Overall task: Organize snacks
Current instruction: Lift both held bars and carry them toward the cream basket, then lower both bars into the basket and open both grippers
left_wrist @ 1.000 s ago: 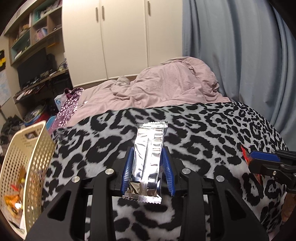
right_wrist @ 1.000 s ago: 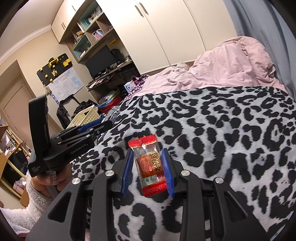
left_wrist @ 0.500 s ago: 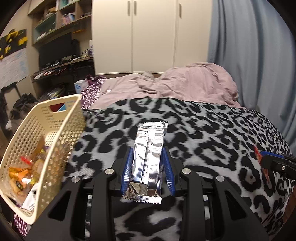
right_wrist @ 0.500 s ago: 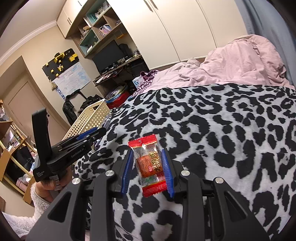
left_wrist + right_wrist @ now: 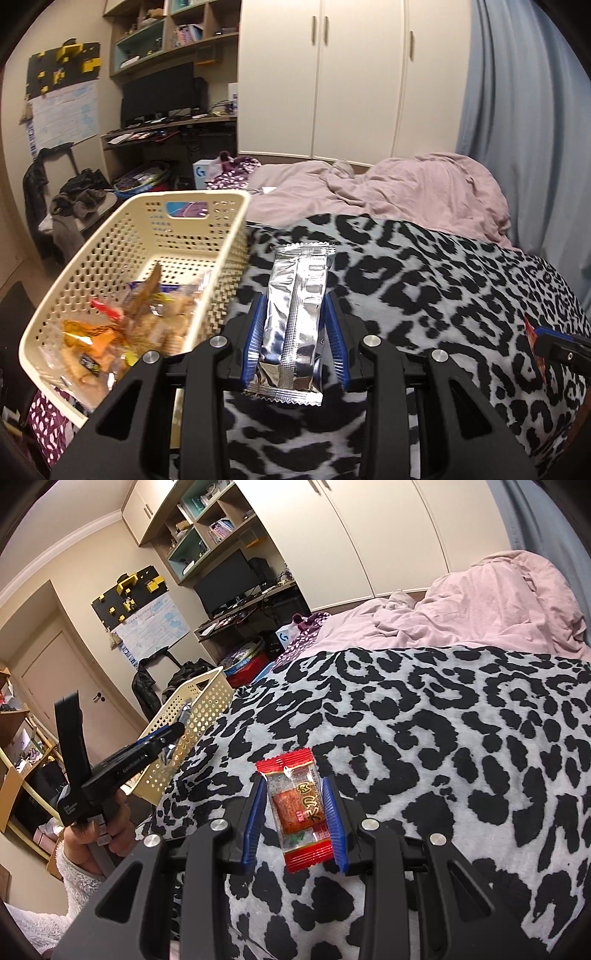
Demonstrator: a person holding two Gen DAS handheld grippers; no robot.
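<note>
Risk is a missed drop — left gripper (image 5: pixel 293 332) jaws clamp the silver packet (image 5: pixel 293 325) beside the basket (image 5: pixel 207 199), not over it, while right gripper (image 5: pixel 295 819) jaws clamp the red snack (image 5: pixel 299 808) above the bed.

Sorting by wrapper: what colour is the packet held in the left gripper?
Plain shiny silver foil packet, clearest in the left wrist view.

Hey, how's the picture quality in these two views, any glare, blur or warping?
Left wrist view: glare on the silver wrapper, basket snacks slightly blurred, cupboard doors bowed by the fisheye. Right wrist view: red snack packet sharp, walls curved, corners dark.
</note>
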